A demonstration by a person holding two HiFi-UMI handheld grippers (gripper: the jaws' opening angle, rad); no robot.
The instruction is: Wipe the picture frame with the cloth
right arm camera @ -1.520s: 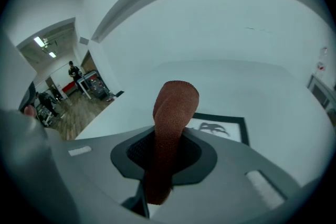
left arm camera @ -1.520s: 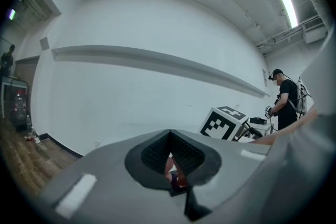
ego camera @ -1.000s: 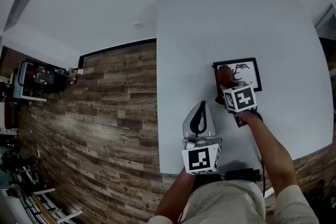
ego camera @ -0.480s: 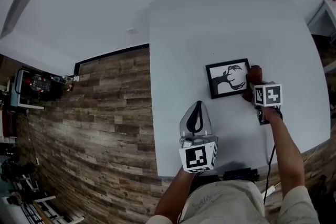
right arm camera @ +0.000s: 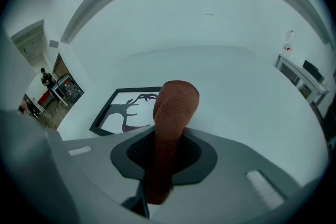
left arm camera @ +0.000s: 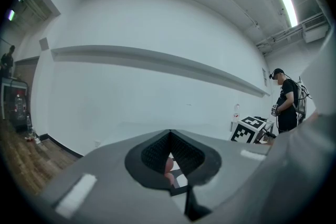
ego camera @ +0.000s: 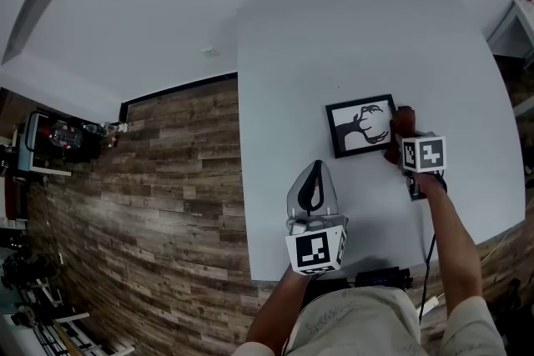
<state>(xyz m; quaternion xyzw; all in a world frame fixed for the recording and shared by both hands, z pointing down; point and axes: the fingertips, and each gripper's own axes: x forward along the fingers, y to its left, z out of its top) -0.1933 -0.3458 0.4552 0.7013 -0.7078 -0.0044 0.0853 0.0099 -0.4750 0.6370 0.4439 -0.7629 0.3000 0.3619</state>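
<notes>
- the right gripper [right arm camera: 164, 153] has its jaws pressed on the cloth [right arm camera: 172, 108]; the rust-brown cloth is rolled, and it stands up from between the jaws like a thick finger
- the left gripper [left arm camera: 171, 166] has its jaws closed together and pinches nothing; it hovers over the white table [ego camera: 350, 37], near the front edge and apart from the frame
- the picture frame [ego camera: 362, 126] lies flat on the table; it is black, with a dark branching figure on white
- in the head view the cloth is just at the right edge of the frame; i cannot tell if it touches it
- in the right gripper view the cloth covers the near right corner of the frame
- through the small opening of the left jaws a pink shape shows; it is too small to name
</notes>
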